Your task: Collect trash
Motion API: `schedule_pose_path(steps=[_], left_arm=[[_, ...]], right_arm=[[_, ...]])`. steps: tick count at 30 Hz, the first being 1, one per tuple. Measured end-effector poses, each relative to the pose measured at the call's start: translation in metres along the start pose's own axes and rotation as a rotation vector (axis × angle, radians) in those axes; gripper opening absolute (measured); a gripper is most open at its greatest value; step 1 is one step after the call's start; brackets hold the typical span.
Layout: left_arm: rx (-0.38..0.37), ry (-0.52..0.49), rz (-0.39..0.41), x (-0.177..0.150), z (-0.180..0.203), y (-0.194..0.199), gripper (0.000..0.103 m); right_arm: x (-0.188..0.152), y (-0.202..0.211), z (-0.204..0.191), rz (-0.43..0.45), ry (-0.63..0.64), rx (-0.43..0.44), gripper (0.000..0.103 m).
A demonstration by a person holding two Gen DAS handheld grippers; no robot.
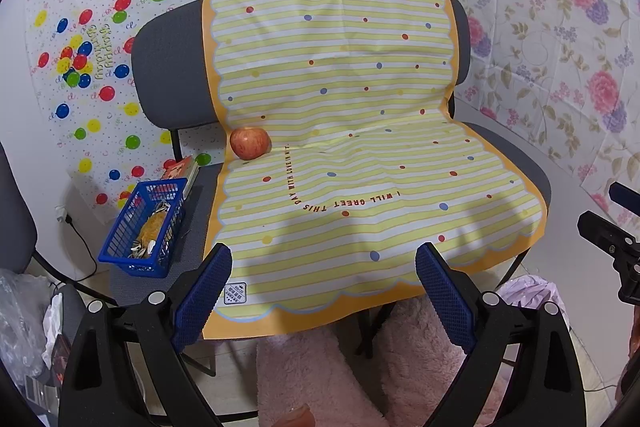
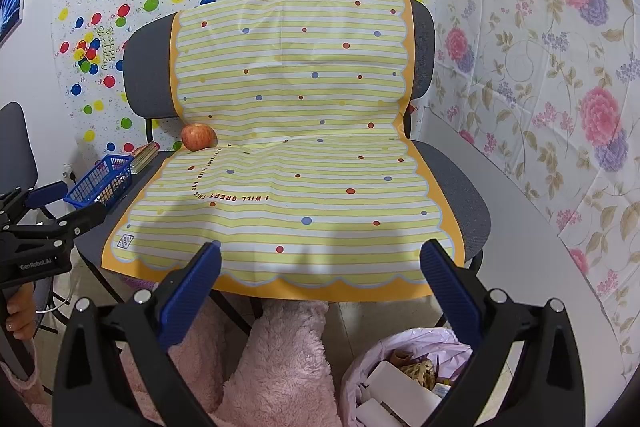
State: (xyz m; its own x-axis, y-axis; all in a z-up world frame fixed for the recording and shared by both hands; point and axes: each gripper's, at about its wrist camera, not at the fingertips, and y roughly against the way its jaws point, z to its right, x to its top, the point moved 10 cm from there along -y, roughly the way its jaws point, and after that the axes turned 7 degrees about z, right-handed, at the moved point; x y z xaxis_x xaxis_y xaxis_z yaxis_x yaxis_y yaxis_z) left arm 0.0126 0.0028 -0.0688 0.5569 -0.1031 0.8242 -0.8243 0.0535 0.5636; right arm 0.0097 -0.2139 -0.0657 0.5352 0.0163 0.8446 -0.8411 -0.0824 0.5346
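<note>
Risk of grabbing the apple (image 1: 250,143) as trash, with both hand-held grippers (image 1: 324,291) (image 2: 320,285) wide open, empty, over the chair.

The striped sheet (image 1: 340,131) on the chair (image 1: 172,67) looks like thin smooth plastic with soft creases and a slight shine. The chair is matt grey woven cloth. The apple (image 1: 250,143) has glossy skin. The blue basket (image 1: 146,227) is hard plastic mesh. The tool pads (image 1: 206,291) are ribbed blue rubber on matt black plastic.
</note>
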Motion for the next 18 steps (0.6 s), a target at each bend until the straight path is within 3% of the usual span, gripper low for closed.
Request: schedule_pose_path(steps=[18], left_arm=[[0.000, -0.001, 0.000, -0.0007, -0.0037, -0.0021, 0.092]], right_arm=[[-0.0002, -0.0004, 0.0001, -0.002, 0.000, -0.001, 0.097]])
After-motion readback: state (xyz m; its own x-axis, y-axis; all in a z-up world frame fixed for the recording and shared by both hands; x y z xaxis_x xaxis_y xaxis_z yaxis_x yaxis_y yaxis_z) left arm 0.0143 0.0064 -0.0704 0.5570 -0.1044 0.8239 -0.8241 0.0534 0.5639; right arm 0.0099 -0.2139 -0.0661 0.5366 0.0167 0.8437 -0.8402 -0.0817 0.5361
